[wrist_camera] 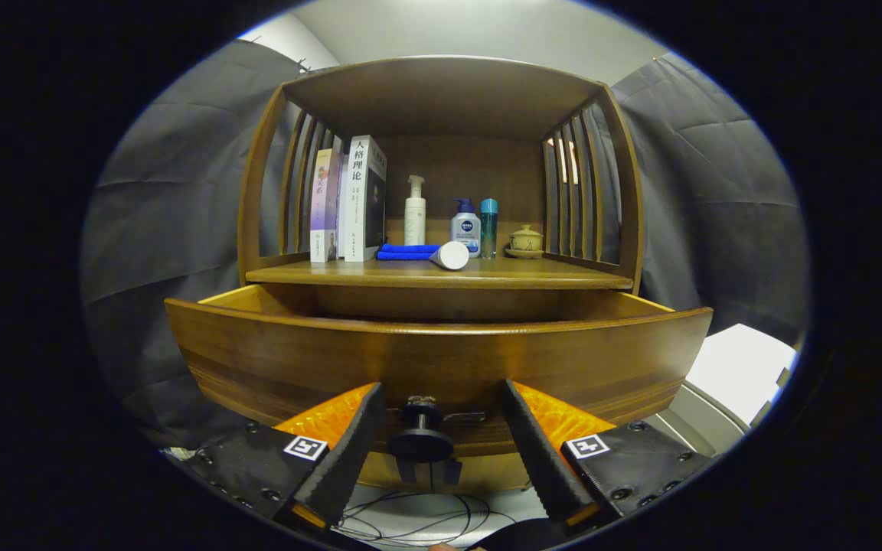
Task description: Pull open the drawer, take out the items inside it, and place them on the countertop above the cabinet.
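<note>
A wooden cabinet drawer [441, 360] stands pulled out toward me, its curved front wide across the view. Its inside is hidden below the front's top edge. A dark round knob [420, 432] sits low on the drawer front, between my fingers with a gap on each side. My gripper [441, 436] is open, fingers straddling the knob without pressing on it. Above the drawer lies the countertop [563, 274]. On it rest a folded blue cloth [406, 252] and a white tube [451, 255] lying on its side.
Two upright books [349, 203] stand at the countertop's left. A white pump bottle [415, 212], a blue-capped bottle [466, 227], a teal bottle [489, 227] and a small lidded cup [525, 240] line the back. Slatted sides enclose the shelf. Cables [410, 520] lie below.
</note>
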